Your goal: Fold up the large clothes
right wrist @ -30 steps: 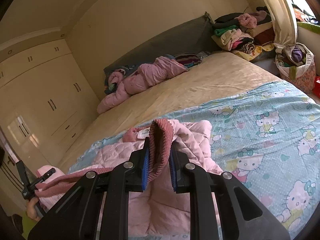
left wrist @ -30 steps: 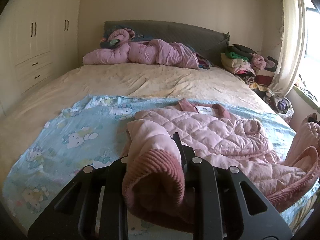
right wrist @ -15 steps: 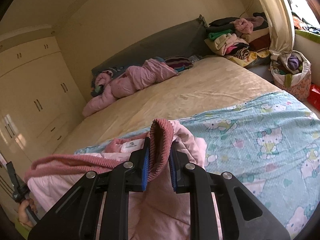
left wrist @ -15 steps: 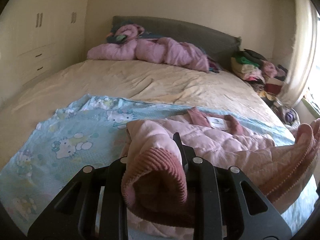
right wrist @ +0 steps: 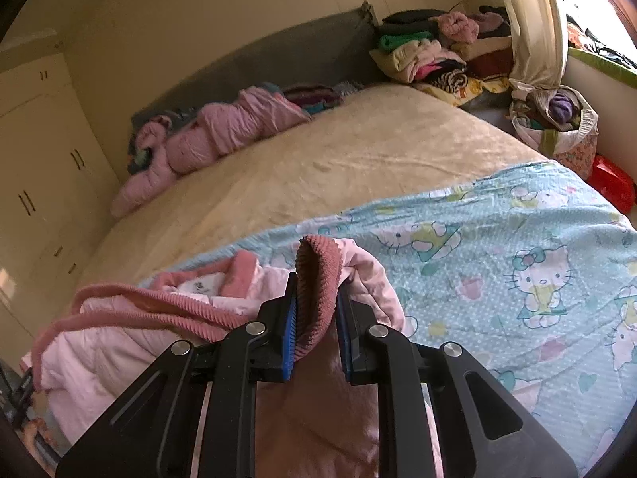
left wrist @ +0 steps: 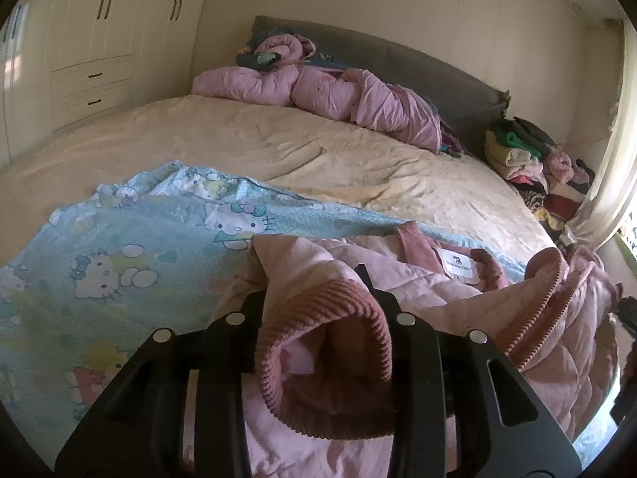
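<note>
A pink quilted jacket (left wrist: 469, 302) with dark pink ribbed trim lies on a light blue Hello Kitty sheet (left wrist: 119, 247) at the near end of the bed. My left gripper (left wrist: 324, 342) is shut on a ribbed cuff (left wrist: 330, 326) of the jacket and holds it raised. My right gripper (right wrist: 316, 314) is shut on another ribbed edge (right wrist: 318, 275) of the jacket (right wrist: 119, 342) and holds it up above the sheet (right wrist: 517, 263). The collar with its white label (left wrist: 458, 265) faces up between them.
The beige bedspread (left wrist: 298, 147) stretches to a grey headboard (left wrist: 418, 67). A bunched pink duvet (left wrist: 318, 91) lies by the headboard. A pile of clothes (right wrist: 434, 51) and a bag (right wrist: 557, 119) stand by the curtain. White wardrobes (left wrist: 91, 40) line the left wall.
Both grippers have moved forward over the bed with the jacket's ribbed ends held. The jacket's lower hem has lifted and folded up toward the collar.
</note>
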`<state>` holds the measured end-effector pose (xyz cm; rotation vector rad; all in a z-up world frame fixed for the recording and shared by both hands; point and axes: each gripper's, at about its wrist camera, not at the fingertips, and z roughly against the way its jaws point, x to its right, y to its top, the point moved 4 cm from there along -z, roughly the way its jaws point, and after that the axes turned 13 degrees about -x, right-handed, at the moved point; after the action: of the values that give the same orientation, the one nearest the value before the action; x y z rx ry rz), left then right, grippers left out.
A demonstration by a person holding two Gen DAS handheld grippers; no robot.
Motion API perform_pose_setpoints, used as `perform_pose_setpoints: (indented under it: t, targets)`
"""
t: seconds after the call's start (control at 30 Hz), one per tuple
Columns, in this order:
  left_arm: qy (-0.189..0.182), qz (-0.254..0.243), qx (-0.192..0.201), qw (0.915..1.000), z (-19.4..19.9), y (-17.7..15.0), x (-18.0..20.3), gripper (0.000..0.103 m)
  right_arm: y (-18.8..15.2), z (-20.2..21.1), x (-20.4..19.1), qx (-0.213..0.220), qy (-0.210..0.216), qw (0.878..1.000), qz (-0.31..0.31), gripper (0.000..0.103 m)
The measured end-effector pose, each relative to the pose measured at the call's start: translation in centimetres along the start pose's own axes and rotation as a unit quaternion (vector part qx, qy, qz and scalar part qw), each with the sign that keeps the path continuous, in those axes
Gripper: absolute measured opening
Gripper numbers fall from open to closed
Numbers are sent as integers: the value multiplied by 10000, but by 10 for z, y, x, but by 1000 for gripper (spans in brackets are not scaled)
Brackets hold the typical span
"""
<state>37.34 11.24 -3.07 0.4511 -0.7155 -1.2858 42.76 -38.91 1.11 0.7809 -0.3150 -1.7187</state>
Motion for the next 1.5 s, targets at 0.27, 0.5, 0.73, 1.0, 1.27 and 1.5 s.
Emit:
perform_pose_setpoints:
  t: [0.27, 0.5, 0.73, 1.0, 1.27, 1.5]
  targets:
    - [-120, -4, -163, 9998, -22, 4, -4, 27, -8, 24, -9, 344, 448, 9982, -187, 92]
    - [-429, 52, -68, 9990, -19, 8, -3, 55, -58, 28, -53, -232, 454, 9945, 909, 92]
    - [-137, -273, 651, 9974, 37, 11, 10, 89, -60, 13, -26, -22, -485, 9963, 707, 92]
    - [-1, -108, 173, 9998, 33, -14, -35, 93, -55, -5, 11, -382, -444, 9972, 468, 92]
    - [-805, 100, -1235, 9890, -30, -46, -64, 93, -78, 2, 37, -485, 331, 9982, 96, 65]
    - [-1019, -67, -1018, 9896, -28, -36, -37, 19, -83, 9, 15, -172, 130, 9976, 657, 22]
